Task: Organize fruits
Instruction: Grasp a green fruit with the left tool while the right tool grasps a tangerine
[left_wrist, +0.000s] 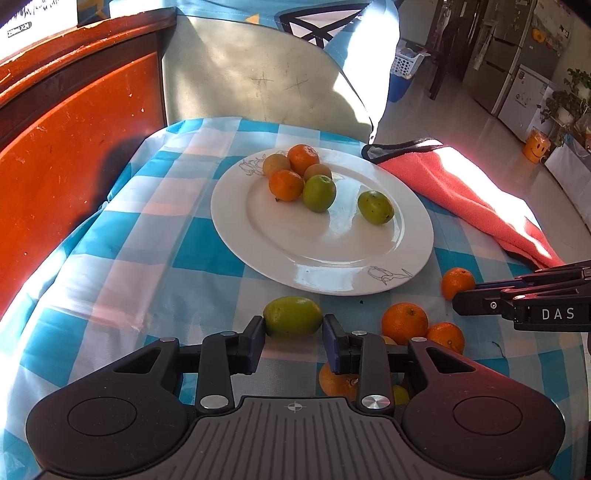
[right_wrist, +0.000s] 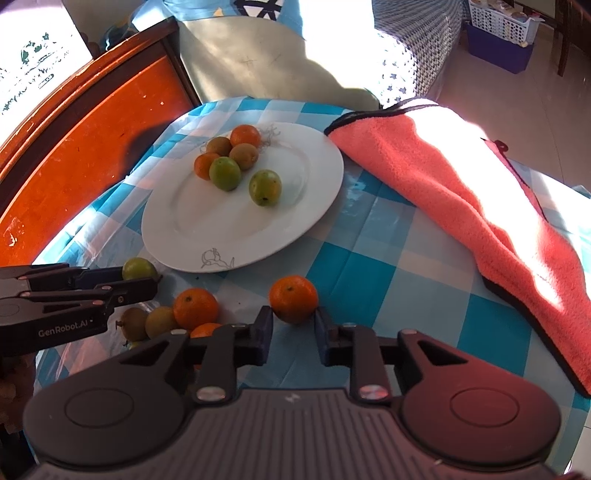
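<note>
A white plate (left_wrist: 321, 280) (right_wrist: 177, 254) on the blue checked tablecloth holds several small fruits, orange, green and brownish, grouped at its far side. Just in front of the plate, my left gripper (left_wrist: 294, 325) (right_wrist: 155, 282) is shut on a green fruit (left_wrist: 293, 317) (right_wrist: 138, 267), one pad on each side. My right gripper (right_wrist: 294, 318) (left_wrist: 458, 302) is shut on an orange tangerine (right_wrist: 293, 299) (left_wrist: 458, 282) that rests on the cloth. Between the two grippers lie more loose fruits: tangerines (left_wrist: 404, 321) (right_wrist: 195, 308) and brownish ones (right_wrist: 160, 321).
A coral towel (left_wrist: 461, 188) (right_wrist: 461, 184) with a dark hem lies over the table's right side, close to the plate. Red-brown wooden furniture (left_wrist: 74, 166) stands along the left. A grey chair seat (left_wrist: 258, 85) sits behind the table, with open floor at far right.
</note>
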